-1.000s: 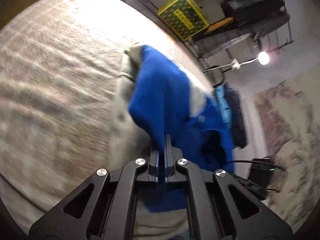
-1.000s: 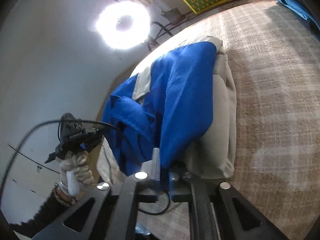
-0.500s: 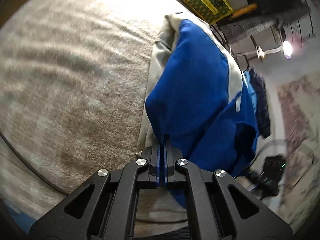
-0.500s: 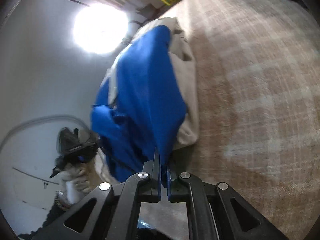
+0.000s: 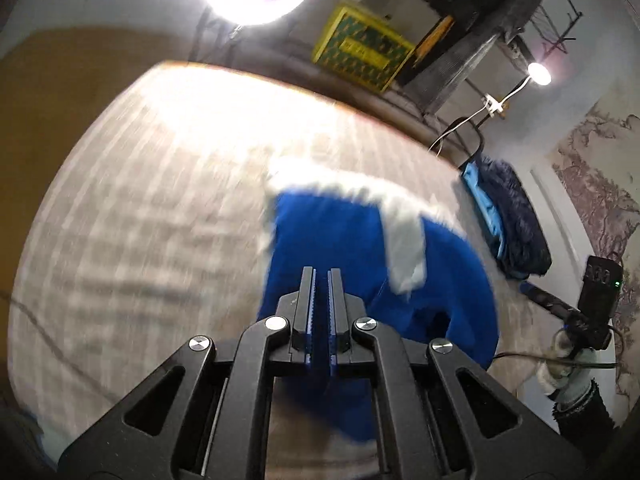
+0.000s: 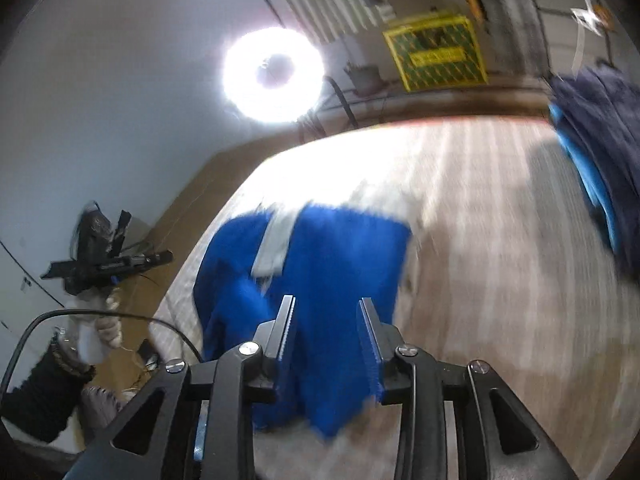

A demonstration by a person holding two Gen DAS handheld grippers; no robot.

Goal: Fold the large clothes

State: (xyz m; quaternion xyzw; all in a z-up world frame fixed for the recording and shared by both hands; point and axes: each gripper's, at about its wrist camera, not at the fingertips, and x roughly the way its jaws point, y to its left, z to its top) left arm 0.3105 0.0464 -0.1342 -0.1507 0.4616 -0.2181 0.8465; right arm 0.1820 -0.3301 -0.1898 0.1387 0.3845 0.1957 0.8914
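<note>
A large blue and cream garment [image 5: 360,240] lies bunched on the beige plaid bed cover [image 5: 140,200]; it also shows in the right wrist view [image 6: 332,256]. My left gripper [image 5: 321,276] hovers over its near edge with jaws slightly apart and nothing between them. My right gripper [image 6: 327,304] is open over the garment's near edge, with blue cloth showing in the gap below. The left gripper and its gloved hand [image 6: 100,268] show at the left in the right wrist view.
A folded dark blue and light blue pile [image 5: 508,224] lies at the bed's right edge, also in the right wrist view [image 6: 600,160]. A ring light [image 6: 274,74], a yellow crate [image 5: 360,54] and a clothes rack [image 5: 480,20] stand behind the bed.
Both grippers have let go of the garment and opened. The garment has dropped onto the bed and both grippers have pulled back and tilted up.
</note>
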